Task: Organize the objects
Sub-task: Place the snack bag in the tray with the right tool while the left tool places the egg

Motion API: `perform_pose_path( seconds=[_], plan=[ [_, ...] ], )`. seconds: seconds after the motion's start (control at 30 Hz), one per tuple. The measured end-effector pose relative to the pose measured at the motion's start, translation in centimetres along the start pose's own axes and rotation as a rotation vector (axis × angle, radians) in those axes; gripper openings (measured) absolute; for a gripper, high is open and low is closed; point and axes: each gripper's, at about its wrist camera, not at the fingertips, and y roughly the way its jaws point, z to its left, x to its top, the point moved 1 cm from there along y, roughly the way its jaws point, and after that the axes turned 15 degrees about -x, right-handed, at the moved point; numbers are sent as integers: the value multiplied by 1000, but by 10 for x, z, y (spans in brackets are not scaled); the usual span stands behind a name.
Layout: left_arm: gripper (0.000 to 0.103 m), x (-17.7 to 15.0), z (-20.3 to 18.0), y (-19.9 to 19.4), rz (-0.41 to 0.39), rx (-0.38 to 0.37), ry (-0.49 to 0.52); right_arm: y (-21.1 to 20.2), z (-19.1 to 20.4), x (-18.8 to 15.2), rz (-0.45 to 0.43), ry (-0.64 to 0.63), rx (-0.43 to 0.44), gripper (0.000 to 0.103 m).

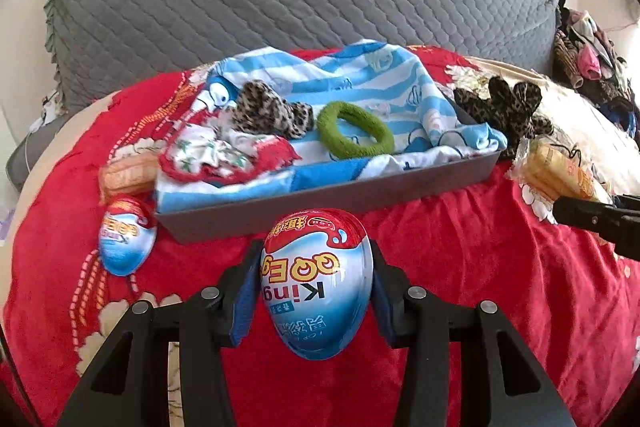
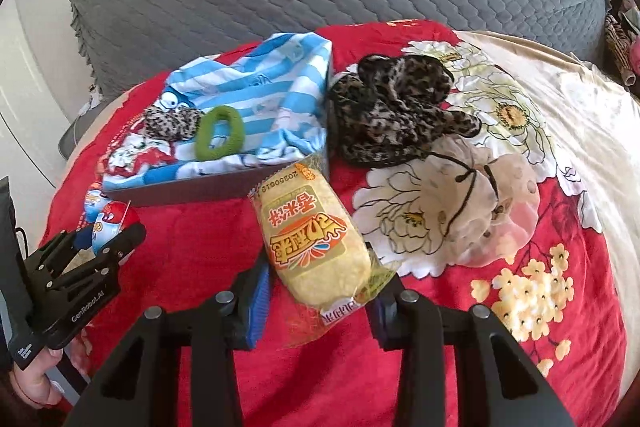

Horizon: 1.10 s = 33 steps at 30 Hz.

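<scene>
Risk first: the King Egg toy egg (image 1: 318,283) is smooth and tapered, so it may squirt out of the left gripper (image 1: 316,291) if squeezed harder or tilted; the crinkly wrapper of the rice-snack packet (image 2: 316,243) may slide or crush in the right gripper (image 2: 320,291). Left jaws: closed to egg width, blue pads against both sides of the egg, held above the red floral blanket (image 1: 460,267) just near the grey tray (image 1: 328,199). Right jaws: moderately open, closed on the near end of the packet, its far end reaching toward the tray's near right corner. Tray already holds striped blue cloth (image 1: 360,87), a green hair tie (image 1: 354,135) and a leopard scrunchie (image 1: 272,111). Second egg (image 1: 126,239) lies left of the tray; leopard-print fabric (image 2: 392,111) lies right of it.
</scene>
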Motion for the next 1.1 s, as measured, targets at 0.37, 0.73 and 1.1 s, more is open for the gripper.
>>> perform_pose_path(
  seconds=[0.37, 0.73, 1.1],
  plan=[
    [50, 27, 19, -19, -39, 29, 11, -17, 38, 36, -52, -15, 55, 40],
    [50, 76, 49, 17, -50, 42, 19, 29, 77, 90, -41, -10, 84, 40],
    [50, 112, 74, 78, -43, 60, -18, 95, 106, 120, 2, -26, 81, 40]
  ],
)
